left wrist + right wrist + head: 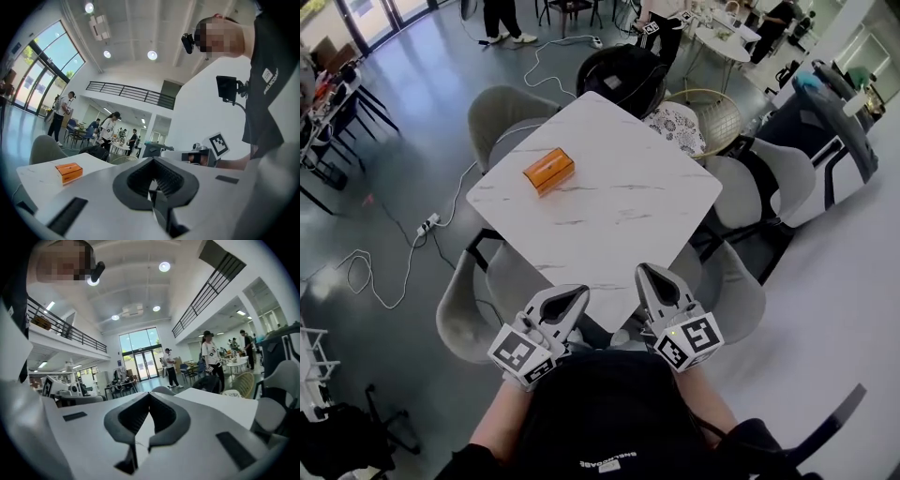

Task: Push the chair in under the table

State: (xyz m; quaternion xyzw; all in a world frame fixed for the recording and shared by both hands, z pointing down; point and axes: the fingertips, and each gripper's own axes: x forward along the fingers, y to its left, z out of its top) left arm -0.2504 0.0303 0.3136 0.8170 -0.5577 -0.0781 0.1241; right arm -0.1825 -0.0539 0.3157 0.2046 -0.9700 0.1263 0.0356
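The white marble table (609,202) stands corner-on below me, with an orange box (548,171) on it. Grey chairs are drawn up around it: one at the near left (464,314), one at the near right (736,286), one at the far left (502,117) and one at the right (773,178). My left gripper (572,295) and right gripper (647,274) hover side by side over the table's near corner, close to my body. Both are shut and hold nothing. The left gripper view shows closed jaws (152,161) with the box (69,171) beyond; the right gripper view shows its own closed jaws (149,397).
A black chair (623,75) and a wicker chair (712,117) stand at the table's far corner. A power strip with cables (427,225) lies on the floor to the left. People stand by other tables (722,37) at the back. A black chair part (834,417) juts in at the lower right.
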